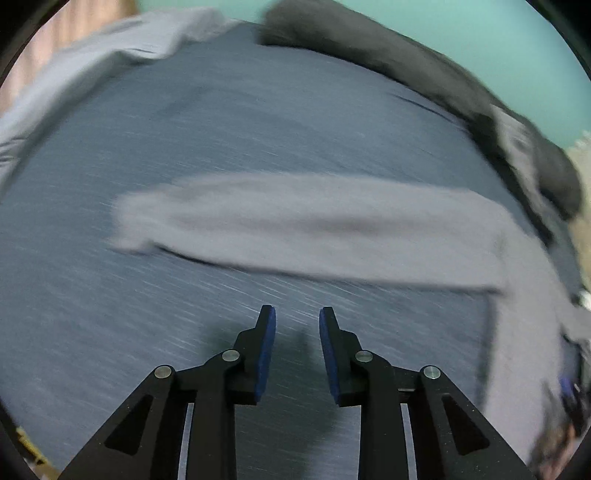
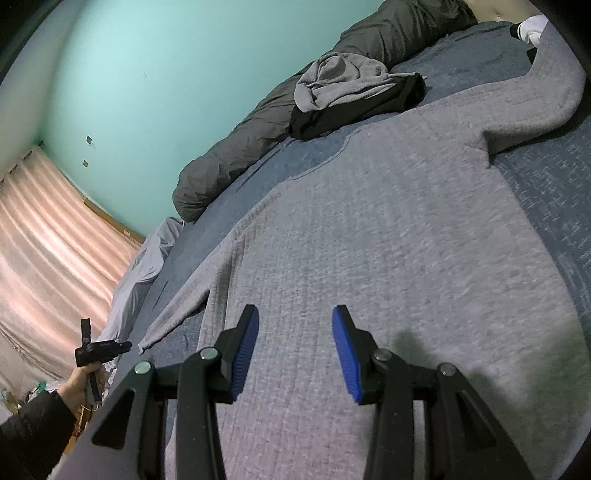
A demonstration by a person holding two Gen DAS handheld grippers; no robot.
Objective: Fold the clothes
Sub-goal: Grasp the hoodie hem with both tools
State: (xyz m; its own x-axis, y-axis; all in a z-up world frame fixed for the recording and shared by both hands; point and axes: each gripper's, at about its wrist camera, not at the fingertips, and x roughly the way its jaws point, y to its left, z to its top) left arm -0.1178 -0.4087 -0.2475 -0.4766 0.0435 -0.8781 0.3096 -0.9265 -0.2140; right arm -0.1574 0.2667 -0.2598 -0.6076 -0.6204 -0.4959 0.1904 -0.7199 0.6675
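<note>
A light grey sweater [image 2: 388, 229] lies spread flat on a blue bedspread [image 2: 546, 184], with one sleeve [image 2: 546, 92] stretched to the far right and the other sleeve [image 2: 177, 314] reaching left. My right gripper [image 2: 294, 314] hovers open just above the sweater's body, holding nothing. In the blurred left wrist view, that left sleeve [image 1: 314, 229] lies across the bedspread [image 1: 147, 332] ahead of my left gripper [image 1: 297, 314], which is open and empty. The right wrist view also shows the left gripper [image 2: 127, 345] held in a hand at the bed's left edge.
A crumpled grey and black garment pile [image 2: 354, 92] sits beyond the sweater. A dark grey rolled duvet [image 2: 258, 122] runs along the teal wall. A pale sheet [image 2: 147, 266] hangs off the bed's left side near pink curtains [image 2: 48, 258]. A white sock [image 2: 530, 26] lies at the far corner.
</note>
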